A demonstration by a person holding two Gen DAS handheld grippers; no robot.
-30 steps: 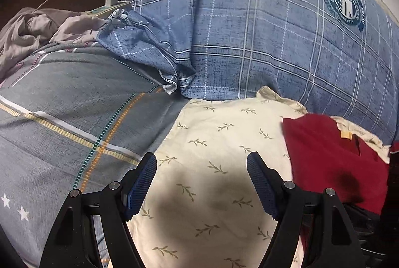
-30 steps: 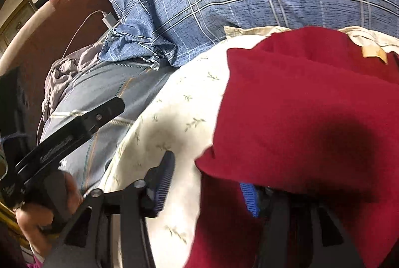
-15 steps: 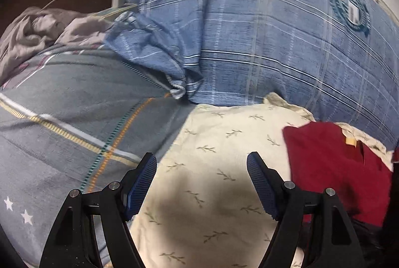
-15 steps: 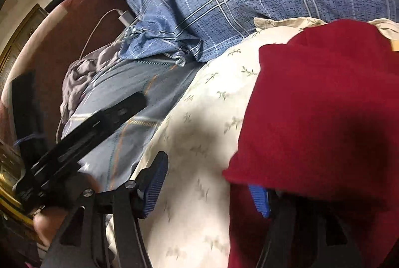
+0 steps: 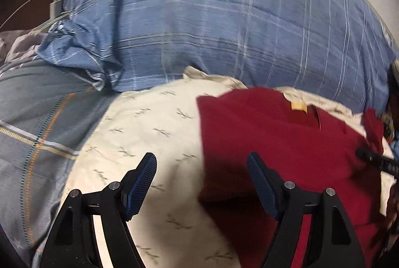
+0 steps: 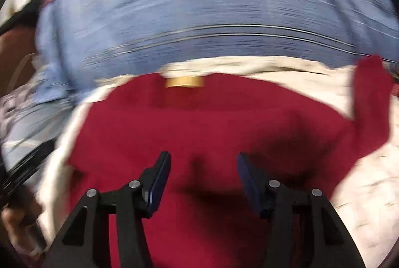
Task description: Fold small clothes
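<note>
Cream bedding [image 5: 139, 133] carries the red garment [image 6: 212, 123], collar far. Your right gripper [image 6: 203, 180], jaws apart and just narrowed on nothing, hangs over its middle; your open left gripper [image 5: 200, 183] straddles its left edge.

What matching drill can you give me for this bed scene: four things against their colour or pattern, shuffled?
Things:
1. garment
2. pillow
3. cloth under the garment
4. neck label

Colour or pattern:
A. cream with small leaf sprigs
B. blue plaid with a round crest
C. plain dark red
D. yellow-tan

Pairs: 1-C, 2-B, 3-A, 4-D.
</note>
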